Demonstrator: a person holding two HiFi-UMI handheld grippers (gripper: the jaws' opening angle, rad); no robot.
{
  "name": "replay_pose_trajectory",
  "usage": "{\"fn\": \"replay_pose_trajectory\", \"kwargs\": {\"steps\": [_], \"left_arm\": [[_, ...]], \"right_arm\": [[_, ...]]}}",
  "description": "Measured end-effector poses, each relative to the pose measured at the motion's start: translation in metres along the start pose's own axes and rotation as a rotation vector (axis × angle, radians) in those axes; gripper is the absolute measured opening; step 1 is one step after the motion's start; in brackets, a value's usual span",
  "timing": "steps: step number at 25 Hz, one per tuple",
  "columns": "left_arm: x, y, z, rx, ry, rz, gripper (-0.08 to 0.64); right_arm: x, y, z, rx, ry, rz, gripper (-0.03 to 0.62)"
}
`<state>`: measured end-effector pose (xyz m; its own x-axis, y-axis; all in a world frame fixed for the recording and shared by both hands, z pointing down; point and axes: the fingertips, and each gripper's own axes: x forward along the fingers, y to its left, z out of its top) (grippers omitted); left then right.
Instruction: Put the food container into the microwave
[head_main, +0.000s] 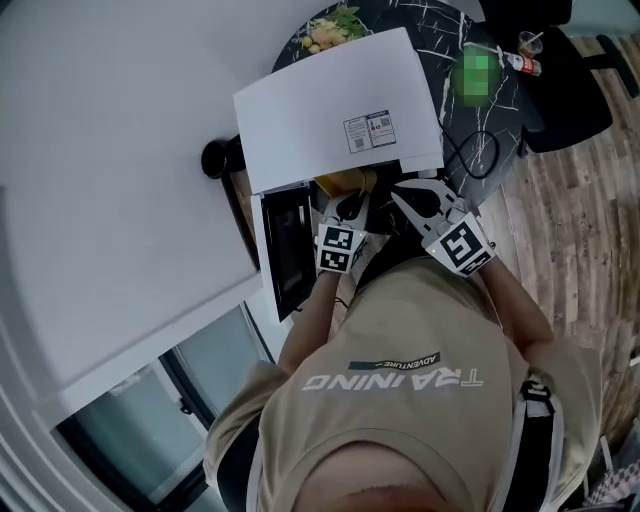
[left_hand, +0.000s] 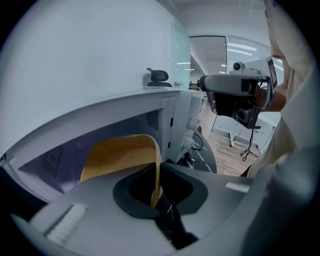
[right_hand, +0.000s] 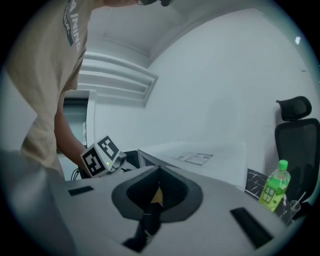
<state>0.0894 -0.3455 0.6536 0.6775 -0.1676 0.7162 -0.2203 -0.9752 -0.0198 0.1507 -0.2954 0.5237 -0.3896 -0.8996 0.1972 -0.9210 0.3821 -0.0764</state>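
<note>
The white microwave (head_main: 335, 108) stands on a black marbled table, its door (head_main: 285, 250) swung open toward me. The yellow food container (head_main: 347, 182) sits at the mouth of the cavity. In the left gripper view its thin rim (left_hand: 120, 156) runs down between the jaws, and the left gripper (left_hand: 158, 192) is shut on it. The right gripper (right_hand: 157, 194) holds a sliver of the same yellow rim (right_hand: 156, 196) between shut jaws. Seen from the head view, the left gripper (head_main: 350, 212) and the right gripper (head_main: 415, 198) are close together below the microwave's front.
A green bottle (right_hand: 274, 190) and a black office chair (right_hand: 299, 131) stand to the right of the microwave. A plate of food (head_main: 335, 25) lies behind it on the table (head_main: 475, 120). A black round object (head_main: 218, 158) sits at the microwave's left. A white wall fills the left side.
</note>
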Motion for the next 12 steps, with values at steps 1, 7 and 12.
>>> {"fn": "replay_pose_trajectory", "kwargs": {"steps": [1,7,12], "left_arm": [[0.005,0.004,0.000,0.008,0.004,-0.002,0.029],[0.029,0.034,-0.015,0.080,0.048,-0.003,0.029],[0.047,0.048,-0.024,0.180,0.082,0.005,0.029]], "right_arm": [[-0.002,-0.003,0.001,0.007,0.001,-0.014,0.009],[-0.008,-0.007,0.010,0.086,-0.027,-0.117,0.009],[-0.005,-0.005,0.019,0.044,-0.020,-0.160,0.009]]}}
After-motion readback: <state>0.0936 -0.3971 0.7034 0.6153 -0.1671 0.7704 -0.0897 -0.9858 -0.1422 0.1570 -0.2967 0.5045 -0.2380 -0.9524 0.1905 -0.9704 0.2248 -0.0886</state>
